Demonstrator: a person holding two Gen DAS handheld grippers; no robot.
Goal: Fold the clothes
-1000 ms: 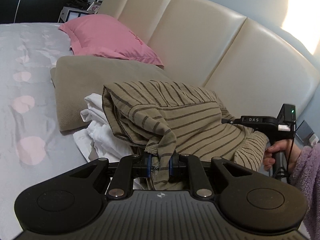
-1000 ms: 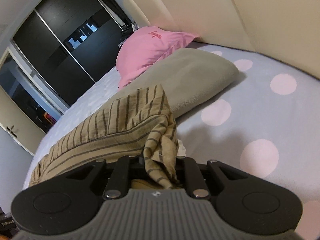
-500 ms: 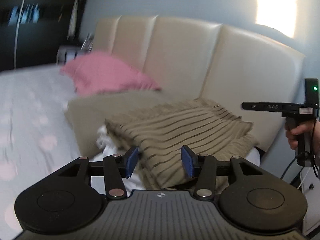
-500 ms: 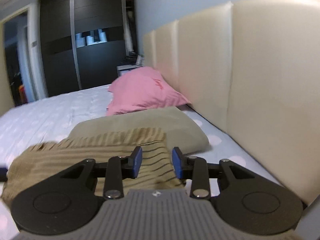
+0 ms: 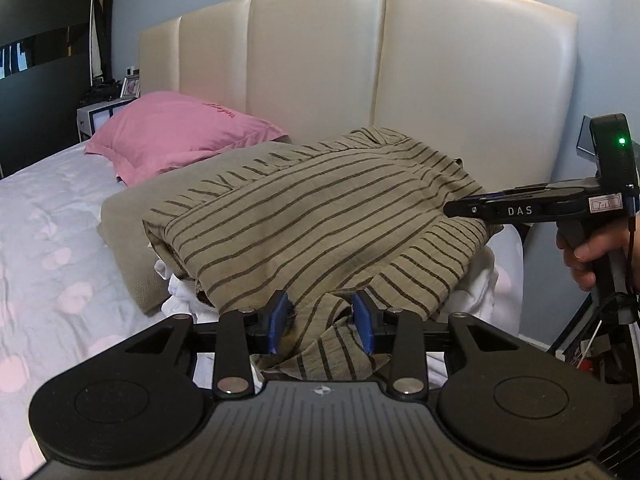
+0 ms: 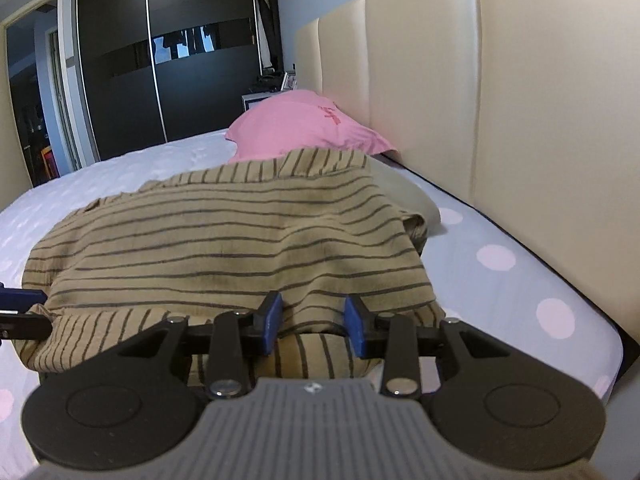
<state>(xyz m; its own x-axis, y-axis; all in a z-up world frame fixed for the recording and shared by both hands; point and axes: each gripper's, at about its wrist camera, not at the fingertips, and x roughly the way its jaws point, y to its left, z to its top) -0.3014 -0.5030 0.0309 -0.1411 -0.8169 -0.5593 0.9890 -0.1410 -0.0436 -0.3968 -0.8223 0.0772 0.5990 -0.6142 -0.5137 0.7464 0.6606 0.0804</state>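
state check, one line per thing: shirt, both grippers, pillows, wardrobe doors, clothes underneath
striped shirt: spread over the pile, hem bunched between both grippers' fingers
left gripper: closing, cloth in the gap
right gripper: opening, cloth in the gap
pink pillow: lying against headboard
beige pillow: flat, partly under shirt
white clothes: crumpled under shirt
wardrobe doors: shut

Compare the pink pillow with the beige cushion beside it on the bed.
The pink pillow is bright pink with small red lettering; the beige cushion is plain and dull tan. The pink pillow lies fully uncovered by the headboard; the beige cushion is largely buried under the striped shirt. The pink one sits farther from the tongs; the beige one nearer. Both lie flat on the dotted bedsheet.
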